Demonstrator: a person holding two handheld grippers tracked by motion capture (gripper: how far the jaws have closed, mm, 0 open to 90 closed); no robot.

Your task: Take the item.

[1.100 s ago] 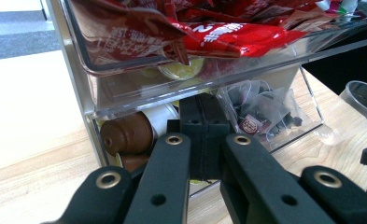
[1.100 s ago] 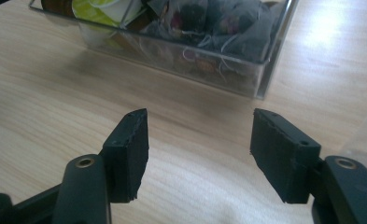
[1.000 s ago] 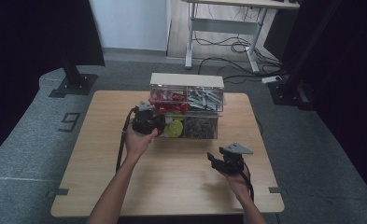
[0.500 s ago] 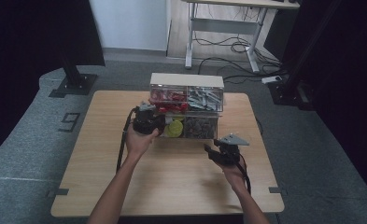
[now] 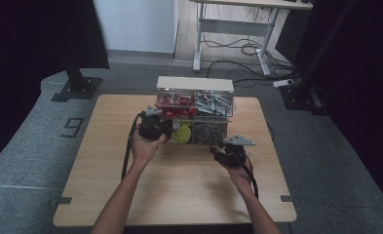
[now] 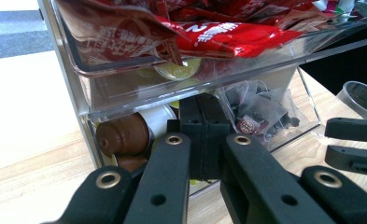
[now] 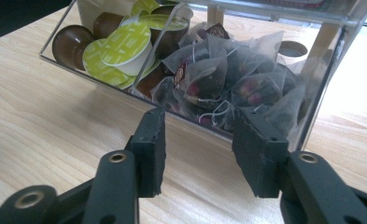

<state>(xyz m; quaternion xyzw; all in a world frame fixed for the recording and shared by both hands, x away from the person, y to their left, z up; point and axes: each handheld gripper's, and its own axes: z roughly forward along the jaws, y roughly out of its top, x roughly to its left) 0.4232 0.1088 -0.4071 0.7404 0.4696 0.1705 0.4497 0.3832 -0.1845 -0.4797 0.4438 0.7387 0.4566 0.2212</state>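
Clear acrylic makes up the two-tier organiser (image 5: pixel 195 109) standing toward the far edge of the pale wooden table (image 5: pixel 174 180) in the high view; the left gripper (image 5: pixel 152 127) is pressed against its lower front left, while the right gripper (image 5: pixel 228 152) hovers just before its lower right compartment. Bare tabletop lies on the near side and to both flanks, so the hands have room to pull back. In the left gripper view, the jaws are fully together right up against the lower tier, with nothing that I can make out between them; brown coffee capsules (image 6: pixel 125 135) sit just behind the clear wall and red sachets (image 6: pixel 209 32) fill the tray above. In the right gripper view, the jaws have just been closing and stand half apart, empty, aimed at the open front lip of the compartment holding translucent pyramid tea bags (image 7: pixel 223 79), beside the green-lidded capsules (image 7: pixel 120 49). My judgement: nothing is picked yet; the reach in, grasp and withdrawal remain, past a low wall and an overhanging upper tray.
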